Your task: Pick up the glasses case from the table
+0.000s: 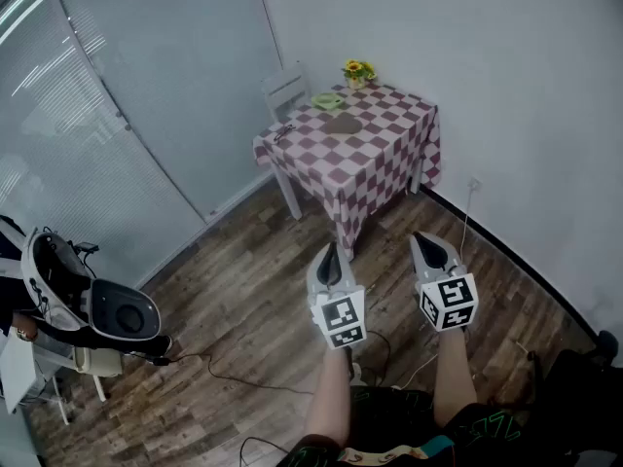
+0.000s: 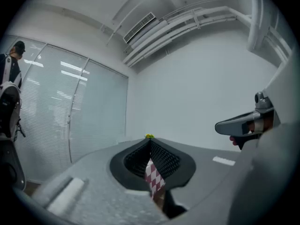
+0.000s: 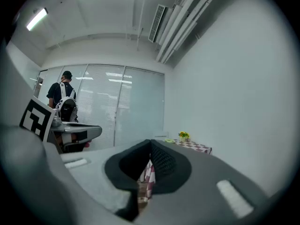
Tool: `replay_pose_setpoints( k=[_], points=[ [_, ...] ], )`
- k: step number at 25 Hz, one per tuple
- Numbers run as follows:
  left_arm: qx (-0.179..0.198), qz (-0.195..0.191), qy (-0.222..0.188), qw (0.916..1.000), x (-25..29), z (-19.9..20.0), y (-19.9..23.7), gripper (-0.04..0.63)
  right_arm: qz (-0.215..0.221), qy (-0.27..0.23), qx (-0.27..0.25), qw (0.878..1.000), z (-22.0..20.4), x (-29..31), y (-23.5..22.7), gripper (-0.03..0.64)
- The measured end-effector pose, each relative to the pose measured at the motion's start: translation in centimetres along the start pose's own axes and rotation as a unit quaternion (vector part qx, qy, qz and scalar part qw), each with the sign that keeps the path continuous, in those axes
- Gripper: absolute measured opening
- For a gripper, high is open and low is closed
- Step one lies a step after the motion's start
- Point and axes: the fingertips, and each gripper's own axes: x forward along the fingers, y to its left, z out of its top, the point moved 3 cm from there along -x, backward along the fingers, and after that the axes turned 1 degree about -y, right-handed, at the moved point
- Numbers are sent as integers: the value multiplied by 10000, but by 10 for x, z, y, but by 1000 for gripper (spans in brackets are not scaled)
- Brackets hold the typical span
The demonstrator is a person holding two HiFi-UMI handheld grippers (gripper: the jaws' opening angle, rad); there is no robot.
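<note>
The glasses case point(image 1: 341, 123) is a dark brown oval lying mid-top on the small table point(image 1: 389, 154) with a red-and-white checked cloth, far ahead by the wall. Both grippers hover level over the wooden floor, well short of the table. My left gripper point(image 1: 329, 259) is shut, its pads meeting at the tips with nothing between them point(image 2: 150, 142). My right gripper point(image 1: 428, 249) is beside it, also shut and empty point(image 3: 150, 144). A strip of the checked cloth point(image 2: 153, 179) shows through the gap below the left gripper's pads; the case is not visible in either gripper view.
On the table also stand a yellow flower pot point(image 1: 358, 70), a green dish point(image 1: 327, 100) and a pair of glasses point(image 1: 283, 132). A white chair point(image 1: 285, 88) is behind it. A person with a backpack point(image 1: 49, 280) stands at left; cables point(image 1: 243, 382) trail across the floor.
</note>
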Motion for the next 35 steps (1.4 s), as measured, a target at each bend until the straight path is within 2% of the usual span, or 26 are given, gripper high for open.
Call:
replay_pose_setpoints(
  k=[6,11,16,22,28,35],
  points=[
    [-81,-117,-26,9999,35,0,27,11,-89,-21,-15,10000,7,37,6,3],
    [-158,-252,-73,9995,70,-3,41,11,-354,85,-116,9993,12,71,-2,3],
    [-248,-315,-104,9991,93,-9,65,11,-585,-28,-38,9983,15,95,3,3],
    [-412,-364,95,9984,104,-29,81,11,-736,274,-91,9969,-2,105,5,3],
    [-342,-495,147,9981,125,-37,74,11,-783,278,55,9965,-7,116,-9,3],
    [-251,-634,524,9963,164,-68,54,11,-739,506,342,9954,-37,147,-40,3]
  ],
)
